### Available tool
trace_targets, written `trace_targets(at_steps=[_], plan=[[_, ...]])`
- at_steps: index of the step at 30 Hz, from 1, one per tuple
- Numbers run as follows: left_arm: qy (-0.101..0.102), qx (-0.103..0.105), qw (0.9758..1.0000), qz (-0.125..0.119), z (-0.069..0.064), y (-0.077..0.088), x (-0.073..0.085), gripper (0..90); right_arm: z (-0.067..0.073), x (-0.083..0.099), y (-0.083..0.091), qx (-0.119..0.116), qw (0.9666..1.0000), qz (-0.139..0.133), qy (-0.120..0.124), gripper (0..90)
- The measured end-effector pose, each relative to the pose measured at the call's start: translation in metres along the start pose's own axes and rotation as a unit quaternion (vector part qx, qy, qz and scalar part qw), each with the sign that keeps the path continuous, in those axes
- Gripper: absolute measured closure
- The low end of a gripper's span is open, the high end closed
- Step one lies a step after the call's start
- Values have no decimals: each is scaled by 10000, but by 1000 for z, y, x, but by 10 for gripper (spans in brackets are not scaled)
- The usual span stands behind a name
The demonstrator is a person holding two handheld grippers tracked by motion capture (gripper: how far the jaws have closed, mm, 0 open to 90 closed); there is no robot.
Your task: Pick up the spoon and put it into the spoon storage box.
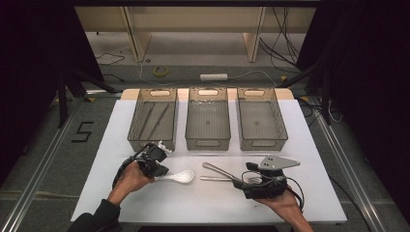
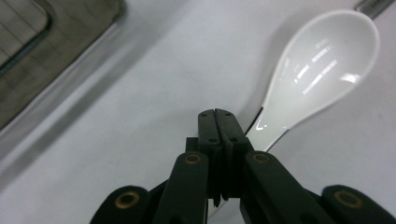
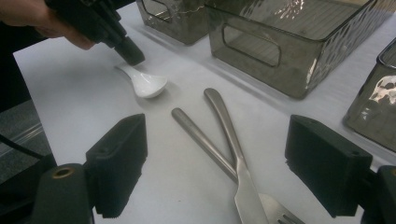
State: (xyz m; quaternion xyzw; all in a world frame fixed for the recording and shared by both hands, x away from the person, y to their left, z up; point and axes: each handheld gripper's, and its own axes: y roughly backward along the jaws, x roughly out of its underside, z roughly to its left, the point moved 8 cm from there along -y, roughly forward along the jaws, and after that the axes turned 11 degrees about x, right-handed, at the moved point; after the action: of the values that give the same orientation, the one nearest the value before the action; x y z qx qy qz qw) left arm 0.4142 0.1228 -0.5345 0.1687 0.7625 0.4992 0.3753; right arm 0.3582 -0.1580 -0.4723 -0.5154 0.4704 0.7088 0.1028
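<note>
Left gripper point(image 1: 159, 170) is pinching the white spoon point(image 1: 181, 177) by its handle end, bowl pointing away along the jaws toward the table's middle. Right gripper point(image 3: 215, 168) is hanging wide open over the crossed fork point(image 3: 275, 212) and knife point(image 3: 233, 144), holding nothing.

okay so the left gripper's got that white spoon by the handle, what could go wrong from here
1. The left gripper pinches the white spoon at the thin handle end only; the heavy, glossy bowl could swing or slip once lifted.
2. The metal knife and fork lie crossed close beside it, so a dragged spoon might knock them.
</note>
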Motion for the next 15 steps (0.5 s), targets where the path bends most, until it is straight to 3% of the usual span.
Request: trace_targets(at_steps=[9, 13, 15], plan=[[-61, 219, 9997, 126, -17, 2, 10, 887, 0, 1, -1, 12, 10000, 28, 8, 220], [-35, 261, 9996, 26, -18, 5, 8, 881, 0, 1, -1, 11, 10000, 28, 10, 220], [-21, 274, 9996, -78, -18, 9, 6, 835, -1, 0, -1, 7, 10000, 22, 15, 220]])
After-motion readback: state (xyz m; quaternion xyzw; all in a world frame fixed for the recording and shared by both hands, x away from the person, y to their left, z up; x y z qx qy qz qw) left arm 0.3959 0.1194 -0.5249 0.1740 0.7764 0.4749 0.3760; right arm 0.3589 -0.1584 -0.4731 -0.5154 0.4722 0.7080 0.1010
